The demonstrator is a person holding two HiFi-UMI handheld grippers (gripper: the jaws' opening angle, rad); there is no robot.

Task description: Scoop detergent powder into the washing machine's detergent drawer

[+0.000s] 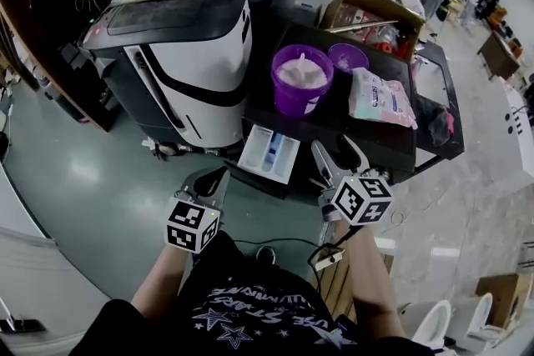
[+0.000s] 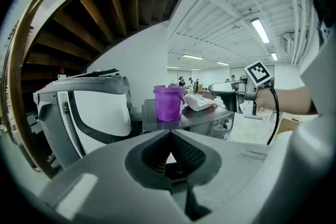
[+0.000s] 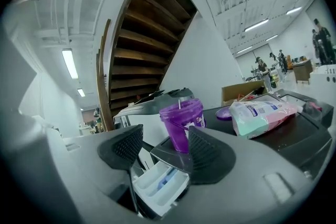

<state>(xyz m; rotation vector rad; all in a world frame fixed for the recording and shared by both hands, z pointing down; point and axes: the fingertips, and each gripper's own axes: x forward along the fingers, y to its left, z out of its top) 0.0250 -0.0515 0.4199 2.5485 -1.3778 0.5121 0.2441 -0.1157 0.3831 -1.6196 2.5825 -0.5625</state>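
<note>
Head view is aimed steeply down at a washing machine (image 1: 334, 127) with a dark top, on which a purple bucket (image 1: 288, 96) of white powder (image 1: 302, 72), a purple lid (image 1: 348, 57) and a detergent bag (image 1: 381, 98) are set. The detergent drawer (image 1: 269, 152) is seen open at the front, below the bucket, its far end hidden under the top. The left gripper (image 1: 213, 178) is held just short of the drawer, jaws closed together on nothing. The right gripper (image 1: 336, 154) is held beside the drawer, jaws spread wide and empty. A thin white stick (image 3: 179, 104) is seen rising from the bucket in the right gripper view; what it belongs to cannot be made out.
</note>
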